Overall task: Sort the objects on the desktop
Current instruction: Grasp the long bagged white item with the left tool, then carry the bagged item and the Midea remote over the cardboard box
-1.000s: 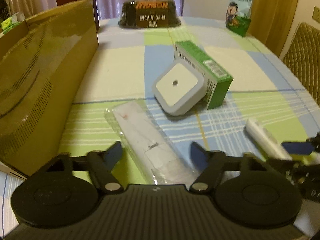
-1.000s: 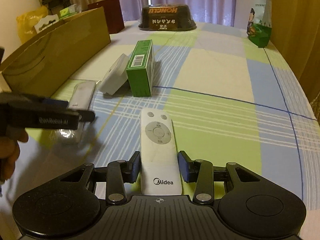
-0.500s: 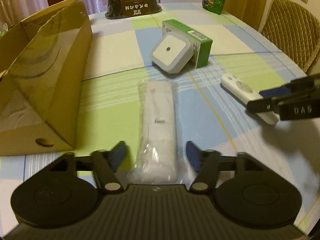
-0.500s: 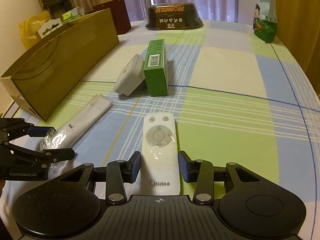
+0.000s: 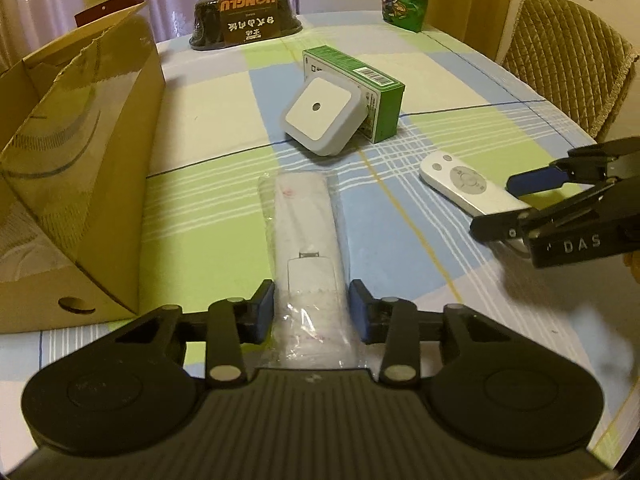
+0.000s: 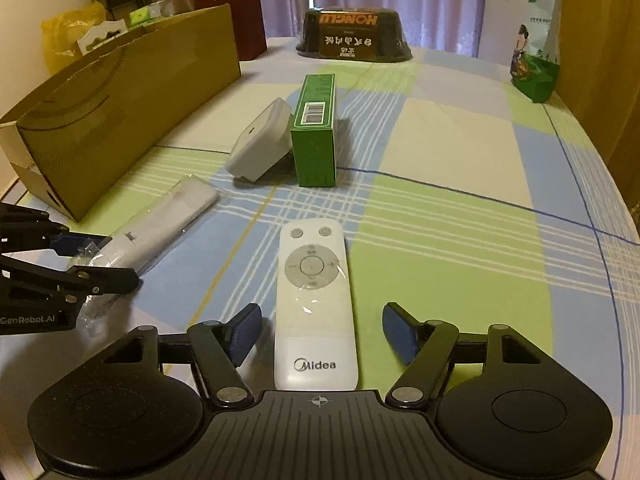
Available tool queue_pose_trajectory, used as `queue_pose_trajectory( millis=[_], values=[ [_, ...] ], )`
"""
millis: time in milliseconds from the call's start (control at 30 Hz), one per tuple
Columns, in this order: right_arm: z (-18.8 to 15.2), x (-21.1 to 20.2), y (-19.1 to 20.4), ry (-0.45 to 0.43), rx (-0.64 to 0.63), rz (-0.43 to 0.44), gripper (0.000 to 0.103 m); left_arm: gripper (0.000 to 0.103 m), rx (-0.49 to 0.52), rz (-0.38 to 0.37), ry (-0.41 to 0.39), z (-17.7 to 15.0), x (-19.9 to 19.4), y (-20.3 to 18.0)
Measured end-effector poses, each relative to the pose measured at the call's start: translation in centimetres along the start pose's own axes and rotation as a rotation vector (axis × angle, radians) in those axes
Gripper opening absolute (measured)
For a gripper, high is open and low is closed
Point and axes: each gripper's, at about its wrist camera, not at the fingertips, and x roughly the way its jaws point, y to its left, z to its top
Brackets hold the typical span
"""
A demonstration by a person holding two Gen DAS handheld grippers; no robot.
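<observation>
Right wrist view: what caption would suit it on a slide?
Open right gripper straddles a white Midea remote on the checked tablecloth.

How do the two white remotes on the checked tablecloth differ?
The plastic-wrapped white remote lies back up, its battery cover showing; the white Midea remote lies face up, buttons showing. The left gripper has closed to the wrapped remote's sides; the right gripper stands wide open around the Midea remote. Both lie flat on the tablecloth.
</observation>
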Motion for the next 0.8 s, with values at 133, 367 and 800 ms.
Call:
queue_pose_trajectory(
  millis=[133, 367, 800],
  values=[
    [0.0, -0.1, 0.0, 0.007, 0.006, 0.004, 0.07, 0.034, -0.008, -0.003, 0.005, 0.0, 0.0, 0.1],
    [-0.2, -0.2, 1.2, 0.015, -0.044, -0.012, 0.053, 0.039, -0.002, 0.01, 0.051, 0.8, 0.2, 0.1],
    [0.0, -0.8, 1.2, 0.012, 0.004, 0.018, 0.04, 0.033, 0.031, 0.028, 0.107, 1.3, 0.0, -0.3]
  ],
)
